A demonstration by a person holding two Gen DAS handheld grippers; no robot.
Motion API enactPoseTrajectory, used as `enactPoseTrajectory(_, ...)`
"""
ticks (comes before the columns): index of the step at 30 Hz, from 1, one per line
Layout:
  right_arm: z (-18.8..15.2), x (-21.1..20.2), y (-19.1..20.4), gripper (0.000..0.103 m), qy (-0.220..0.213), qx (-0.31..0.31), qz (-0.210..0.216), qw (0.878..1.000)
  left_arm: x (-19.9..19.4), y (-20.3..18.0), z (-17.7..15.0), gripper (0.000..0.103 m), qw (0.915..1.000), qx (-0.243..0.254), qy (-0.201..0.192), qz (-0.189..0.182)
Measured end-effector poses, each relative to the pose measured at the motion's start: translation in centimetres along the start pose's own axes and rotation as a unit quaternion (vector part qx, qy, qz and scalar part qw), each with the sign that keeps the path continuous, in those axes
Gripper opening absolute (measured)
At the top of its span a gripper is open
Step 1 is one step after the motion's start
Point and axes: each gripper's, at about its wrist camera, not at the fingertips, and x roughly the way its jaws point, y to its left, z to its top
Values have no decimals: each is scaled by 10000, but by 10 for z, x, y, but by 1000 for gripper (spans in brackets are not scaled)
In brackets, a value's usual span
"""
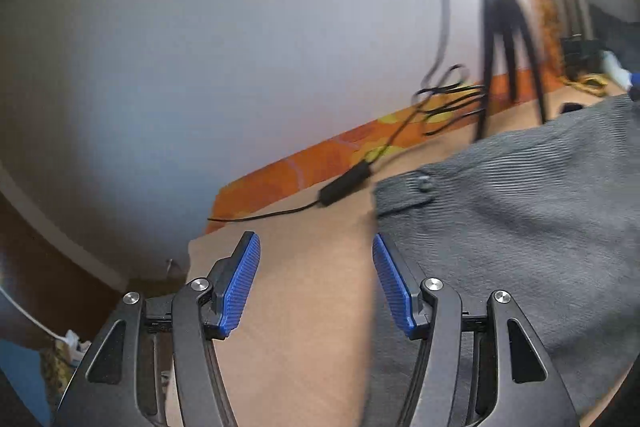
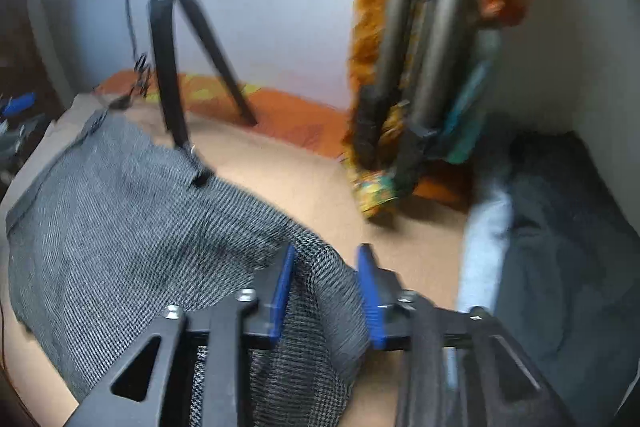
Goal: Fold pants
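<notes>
Left gripper: the left gripper (image 1: pixel 316 247) hangs above the tan worktop (image 1: pixel 304 307) with its blue pads (image 1: pixel 240 291) set wide apart and nothing between them; the right-hand pad sits just at the near edge of the pants.

Right gripper: the right gripper (image 2: pixel 326 259) has a raised fold of the grey cloth lying between its blue pads (image 2: pixel 280 291); the pads stand somewhat apart, and with the blur it cannot be told whether they pinch the cloth.

Pants: the grey woven pants (image 2: pixel 120 211) lie spread over the worktop, waistband and button (image 1: pixel 424 183) toward the far edge, one bunched end lifted at the right gripper.

Tripod: a black tripod (image 2: pixel 172 39) stands at the back of the worktop, one foot touching or just beside the far edge of the pants.

Cables: black cables with an inline box (image 1: pixel 344 183) trail across the worktop near the waistband.

Backdrop: an orange patterned cloth (image 1: pixel 304 163) runs along the white wall (image 1: pixel 200 47).

Right side: metal poles (image 2: pixel 420 47) wrapped in orange fabric stand upright; dark and pale clothes (image 2: pixel 560 247) are heaped beside them.
</notes>
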Motion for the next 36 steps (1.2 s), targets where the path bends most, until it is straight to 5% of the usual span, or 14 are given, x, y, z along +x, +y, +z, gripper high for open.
enactPoseTrajectory(3,-8,-25,-13,41,-130,361,91,9992,-21,-17,-1,59,9991,-29,-210,-370)
enactPoseTrajectory(7,-43,-63,-20,69,-174,797,247,9964,-50,-54,-4,59,9956,113,-430,-822)
enactPoseTrajectory(13,-109,-79,-12,69,304,1467,289,9883,-66,-110,-4,59,9885,423,-505,-1358)
enactPoseTrajectory(19,-146,-78,-17,70,373,2652,1052,9577,-60,-136,-1,59,9878,396,-419,-1448)
enactPoseTrajectory(36,-156,-48,-19,76,174,3866,1901,9023,-34,-139,-4,59,9846,-202,-69,-1738)
